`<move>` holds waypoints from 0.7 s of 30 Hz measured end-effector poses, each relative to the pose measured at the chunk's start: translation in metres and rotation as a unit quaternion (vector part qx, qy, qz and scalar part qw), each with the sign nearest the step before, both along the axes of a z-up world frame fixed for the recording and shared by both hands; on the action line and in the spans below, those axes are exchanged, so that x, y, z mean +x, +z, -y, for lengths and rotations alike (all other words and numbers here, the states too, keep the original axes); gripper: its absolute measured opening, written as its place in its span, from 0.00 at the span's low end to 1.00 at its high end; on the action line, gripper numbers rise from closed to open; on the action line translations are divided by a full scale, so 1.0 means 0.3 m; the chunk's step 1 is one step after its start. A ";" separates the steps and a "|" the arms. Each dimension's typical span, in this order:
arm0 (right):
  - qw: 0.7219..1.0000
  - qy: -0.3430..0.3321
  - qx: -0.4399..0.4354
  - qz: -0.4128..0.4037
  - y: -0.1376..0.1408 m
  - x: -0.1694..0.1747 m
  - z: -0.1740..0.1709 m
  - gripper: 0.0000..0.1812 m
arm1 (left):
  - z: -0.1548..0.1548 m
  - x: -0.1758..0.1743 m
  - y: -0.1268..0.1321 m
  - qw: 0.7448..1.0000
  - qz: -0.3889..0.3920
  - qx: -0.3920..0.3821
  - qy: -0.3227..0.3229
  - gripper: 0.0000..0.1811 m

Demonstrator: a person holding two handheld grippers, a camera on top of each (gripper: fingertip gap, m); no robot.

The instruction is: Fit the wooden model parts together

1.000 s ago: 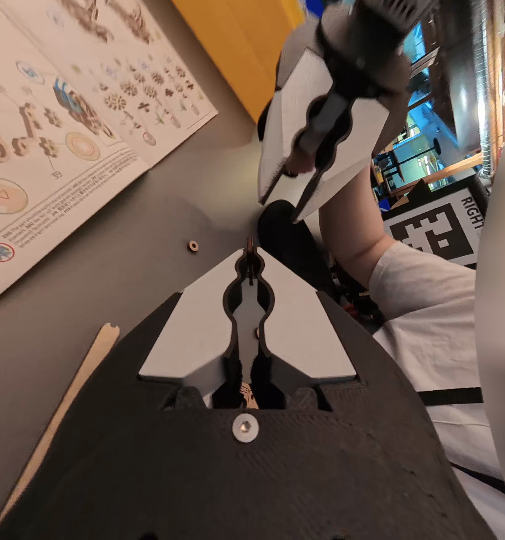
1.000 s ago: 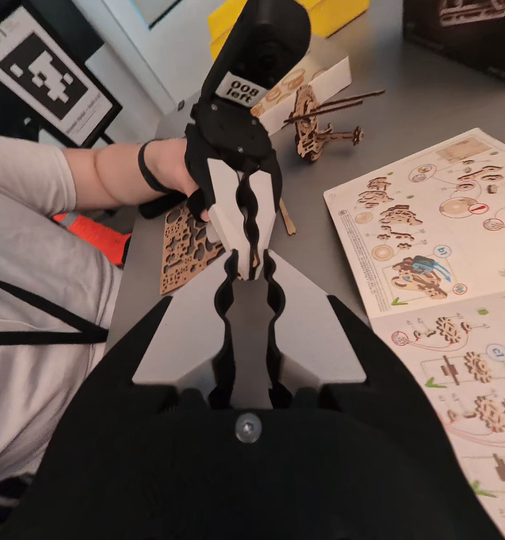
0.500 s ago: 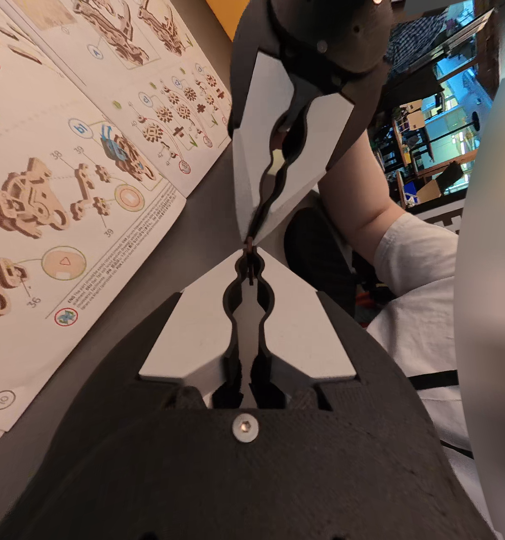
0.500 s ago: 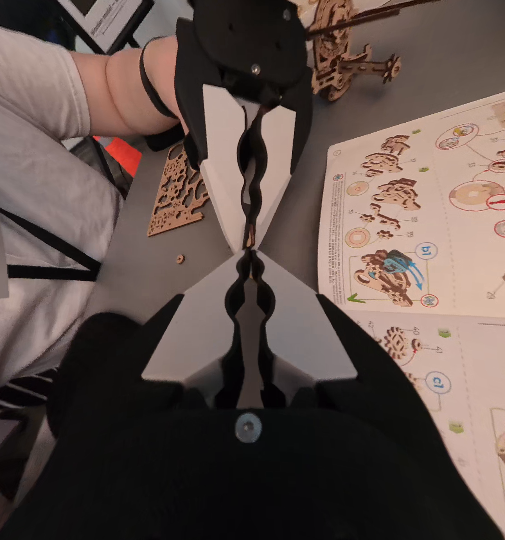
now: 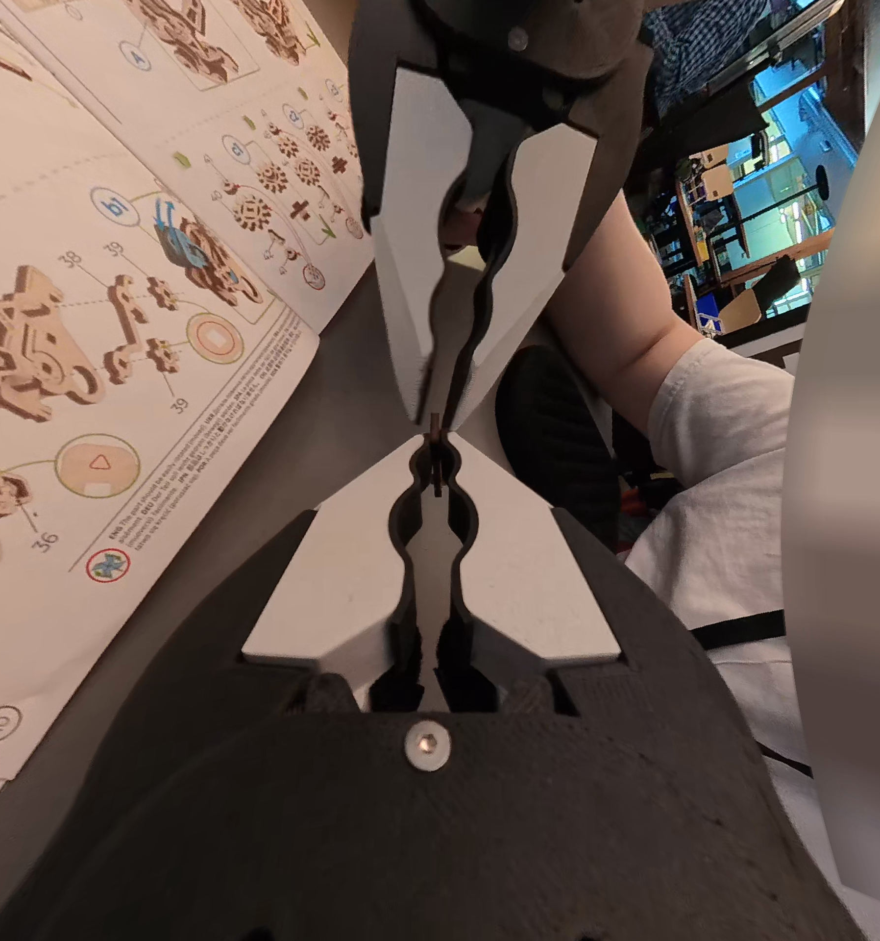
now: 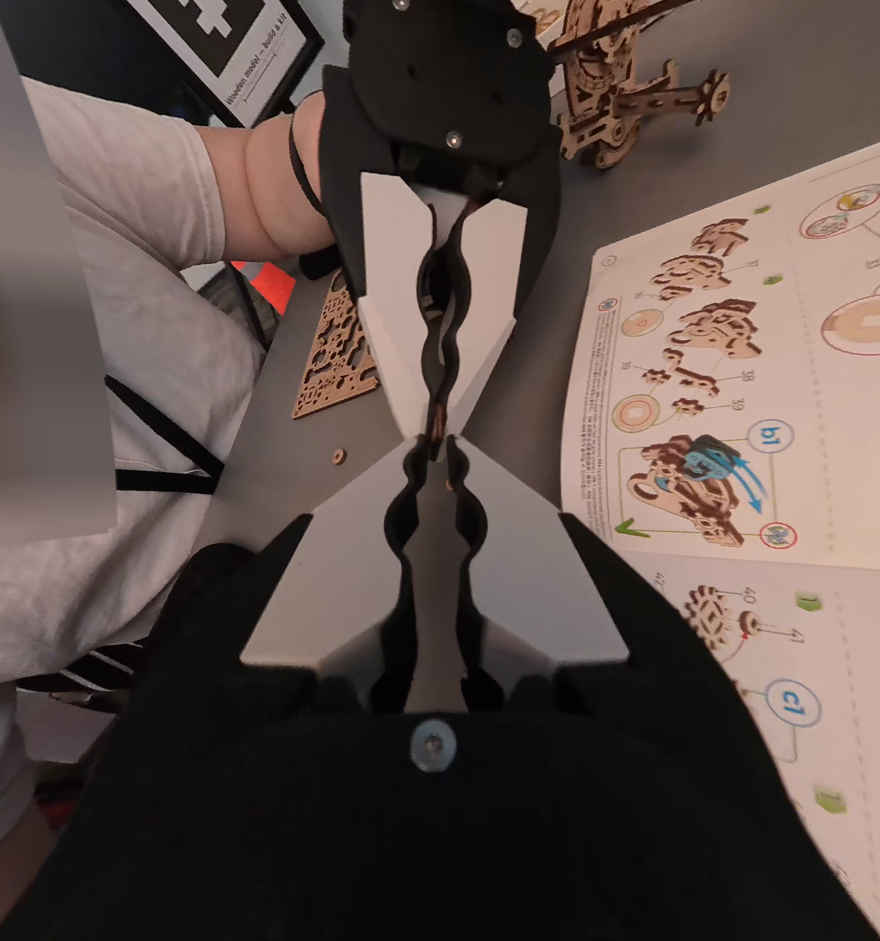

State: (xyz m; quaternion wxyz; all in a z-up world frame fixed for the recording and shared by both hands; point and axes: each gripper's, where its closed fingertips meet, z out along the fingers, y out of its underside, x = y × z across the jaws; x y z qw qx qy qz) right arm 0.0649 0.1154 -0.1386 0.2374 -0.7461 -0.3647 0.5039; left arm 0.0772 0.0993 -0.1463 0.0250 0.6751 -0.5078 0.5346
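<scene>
My left gripper point(image 5: 434, 448) is shut on a small thin wooden part point(image 5: 435, 478), held edge-on, with its end sticking out past the tips. My right gripper point(image 5: 438, 415) comes in from above, tip to tip with the left. In the right wrist view, my right gripper point(image 6: 434, 450) has its jaws a narrow gap apart. The end of the wooden part point(image 6: 437, 422) reaches between them, close to the left pad. The left gripper point(image 6: 435, 430) points down at it. Both are held above the grey table point(image 6: 545, 285).
An open instruction sheet point(image 5: 122, 356) lies on the table, also to the right in the right wrist view point(image 6: 733, 407). A punched wooden sheet point(image 6: 336, 356), a small wooden ring point(image 6: 338, 455) and a partly built wooden model point(image 6: 616, 102) lie beyond. The person's arm point(image 6: 275, 203) is at left. The tips of both grippers are at nearly the same place. The partly built wooden model point(image 6: 616, 102) is about equally far from each gripper, around 20 cm.
The two grippers have come together tip to tip over the instruction sheet. My right gripper's jaws have narrowed from wide open to a small gap. The left stays shut on the part.
</scene>
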 end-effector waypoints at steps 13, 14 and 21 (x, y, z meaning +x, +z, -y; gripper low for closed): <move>0.999 -0.015 -0.038 -0.034 0.021 -0.006 -0.004 0.00 | 0.002 -0.007 0.000 1.000 0.012 0.019 -0.018 0.03; 0.998 -0.022 -0.049 -0.040 0.025 0.002 -0.005 0.00 | -0.004 -0.010 0.002 1.000 0.010 0.020 -0.016 0.07; 0.966 -0.105 -0.227 -0.063 -0.063 0.056 -0.007 0.00 | -0.081 -0.078 -0.007 0.995 0.002 0.098 0.013 0.10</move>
